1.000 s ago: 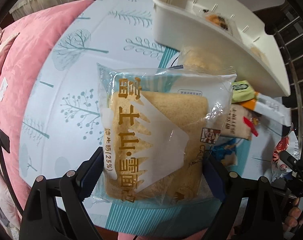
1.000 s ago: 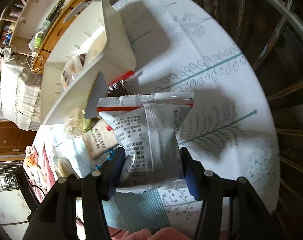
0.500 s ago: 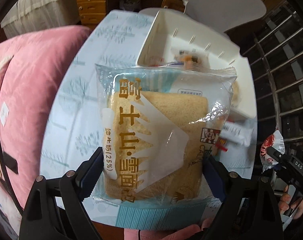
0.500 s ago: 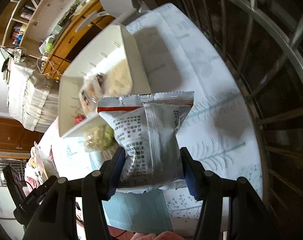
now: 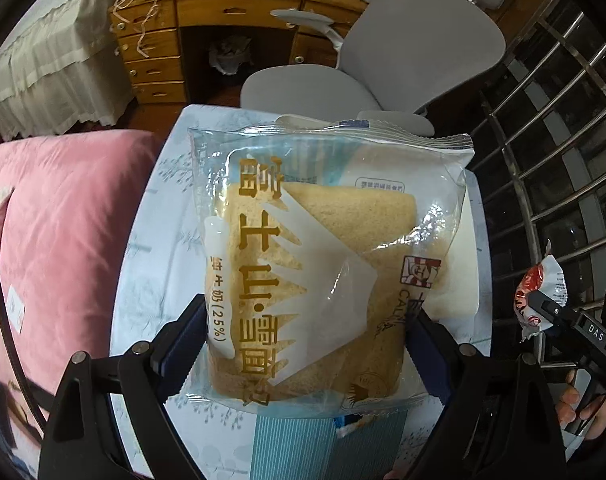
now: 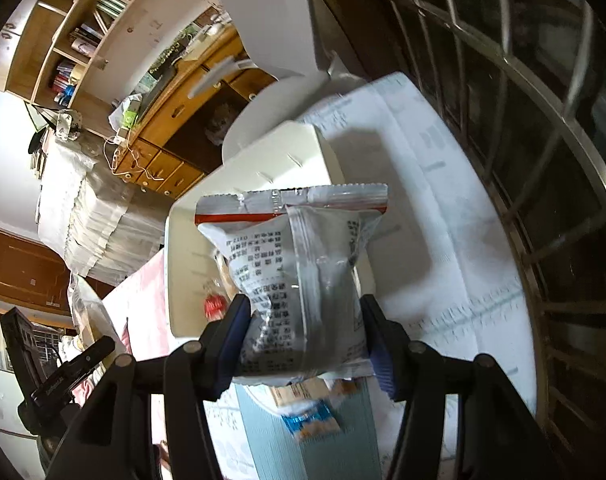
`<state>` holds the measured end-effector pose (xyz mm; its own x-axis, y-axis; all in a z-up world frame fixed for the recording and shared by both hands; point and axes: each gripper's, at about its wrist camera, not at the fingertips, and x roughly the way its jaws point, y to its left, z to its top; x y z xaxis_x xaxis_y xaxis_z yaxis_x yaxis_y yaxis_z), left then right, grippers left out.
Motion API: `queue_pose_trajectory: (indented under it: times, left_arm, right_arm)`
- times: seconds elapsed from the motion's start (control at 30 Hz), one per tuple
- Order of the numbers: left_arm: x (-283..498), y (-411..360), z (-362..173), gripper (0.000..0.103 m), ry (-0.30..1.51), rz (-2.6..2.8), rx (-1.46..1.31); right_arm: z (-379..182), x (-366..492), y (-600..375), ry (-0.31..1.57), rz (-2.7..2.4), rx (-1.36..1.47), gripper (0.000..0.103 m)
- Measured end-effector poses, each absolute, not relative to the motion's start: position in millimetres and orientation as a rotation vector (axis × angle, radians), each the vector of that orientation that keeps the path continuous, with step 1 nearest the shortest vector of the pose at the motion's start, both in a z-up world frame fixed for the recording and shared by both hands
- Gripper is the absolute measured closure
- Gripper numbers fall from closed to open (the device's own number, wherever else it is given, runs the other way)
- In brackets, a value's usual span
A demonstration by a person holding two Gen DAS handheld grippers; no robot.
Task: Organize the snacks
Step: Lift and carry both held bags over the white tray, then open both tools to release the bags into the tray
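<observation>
My left gripper (image 5: pixel 307 340) is shut on a clear bread packet (image 5: pixel 323 264) with gold lettering, held high over the patterned table (image 5: pixel 151 280); the packet hides most of what lies below. At the right edge of that view a hand holds the other gripper with a red and white packet (image 5: pixel 541 292). My right gripper (image 6: pixel 305 332) is shut on a silver and white snack packet (image 6: pixel 299 280) with a red strip, printed back facing me. It hangs above the white bin (image 6: pixel 263 176), whose inside shows a small red-wrapped snack (image 6: pixel 213 306).
Loose snacks (image 6: pixel 311 420) lie on the table's teal stripe below the right gripper. A grey office chair (image 5: pixel 403 52) and a wooden desk (image 5: pixel 171 32) stand beyond the table. A pink quilt (image 5: pixel 55 220) lies to the left, metal window bars (image 5: pixel 563 152) to the right.
Both grippers have risen with their packets. The table and white bin now look smaller and farther off; chair and desk have come into the left wrist view. Neither grip has changed.
</observation>
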<state>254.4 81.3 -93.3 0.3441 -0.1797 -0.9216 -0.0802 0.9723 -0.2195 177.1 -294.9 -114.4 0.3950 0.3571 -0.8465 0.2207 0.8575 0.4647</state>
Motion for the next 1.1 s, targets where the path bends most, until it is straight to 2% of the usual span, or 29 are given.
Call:
queue_pose_trajectory:
  times: [0.4,0.53,0.73,1.1]
  left_arm:
    - [312.9,65.6,-147.5,0.011,1.293,-0.171,-0.312]
    - [318.0,62.2,-163.8,0.010,1.337,-0.181,-0.355]
    - [316.1,54.8,-158.8,0.010,1.320,-0.193,-0.335]
    - [276.8,41.1,-136.7,0.010,1.307,-0.213,-0.328]
  right_arm:
    - [-132.6,213.0,-263.3,1.133,0.125,0.575,0.045]
    - [-151.2,217.9,-259.6,1.183,0.113,0.581,0.037]
    - [-157.2,214.3,-263.9,1.199,0.094,0.575,0.036]
    - [-134.6,185.7,-271.8,1.154,0.134,0.521,0.036]
